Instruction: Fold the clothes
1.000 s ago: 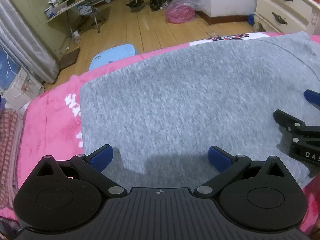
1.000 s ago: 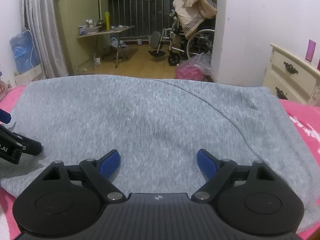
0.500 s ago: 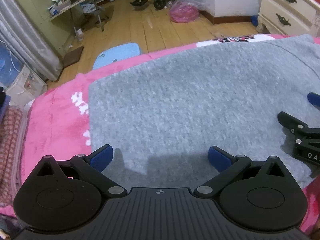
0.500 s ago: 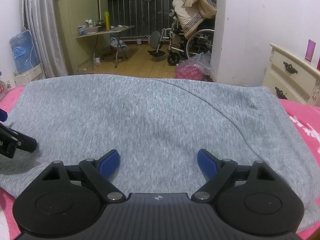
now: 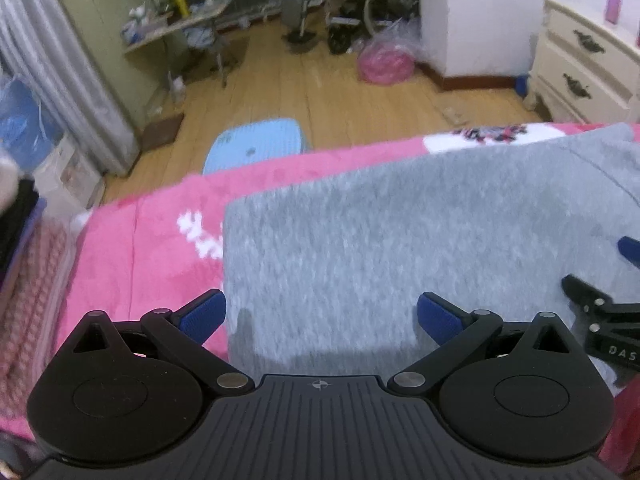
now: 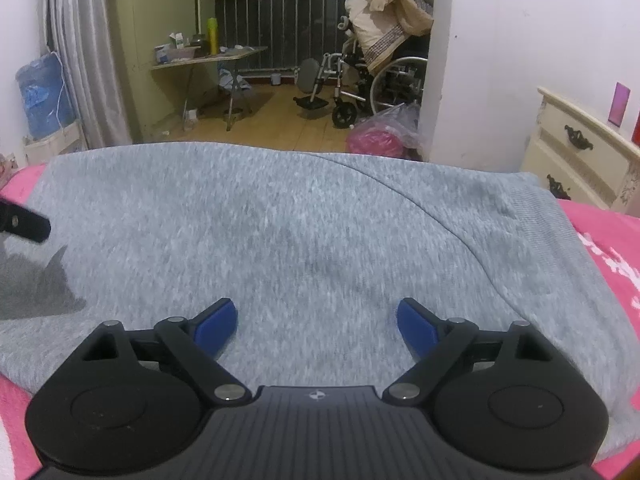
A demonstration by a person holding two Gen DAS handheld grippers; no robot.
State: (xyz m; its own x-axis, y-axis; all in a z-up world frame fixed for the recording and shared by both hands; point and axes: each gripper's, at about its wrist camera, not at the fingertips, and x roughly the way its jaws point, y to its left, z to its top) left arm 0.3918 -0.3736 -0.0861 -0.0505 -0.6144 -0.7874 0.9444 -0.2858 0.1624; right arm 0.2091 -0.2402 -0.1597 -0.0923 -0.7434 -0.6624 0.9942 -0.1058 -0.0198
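Left wrist view: left gripper [image 5: 319,317] tilted down over the near left corner of a folded grey garment [image 5: 400,240], blue pads spread wide, nothing pinched between them. Left pad [image 5: 202,316] over the pink blanket [image 5: 132,256], just off the cloth's left edge; right pad [image 5: 438,318] over grey fabric. Garment laid flat across the blanket, left edge straight, a curved seam visible toward the far right. Black links and a blue pad of the right gripper [image 5: 608,320] poking in from the right border, above the same cloth. Beyond the bed: wooden floor [image 5: 340,108], a light-blue stool [image 5: 256,150], a pink bag in clear plastic [image 5: 384,64], a cream dresser [image 5: 580,68], a cluttered folding table [image 5: 180,28]. Slight motion blur throughout.

Right wrist view: right gripper [image 6: 316,328] angled down over the middle of the grey garment [image 6: 300,232], blue pads parted wide and clear of the cloth, nothing grasped. Garment filling most of the frame, ribbed band along its right side, pink blanket [image 6: 608,264] showing past it. A black finger of the left gripper [image 6: 24,222] entering at the left border, its shadow cast on the fabric below. In the background: a wheelchair [image 6: 372,80] draped with bedding, the folding table [image 6: 208,58], a grey curtain [image 6: 80,60], a blue water jug [image 6: 44,96], the dresser [image 6: 580,152].
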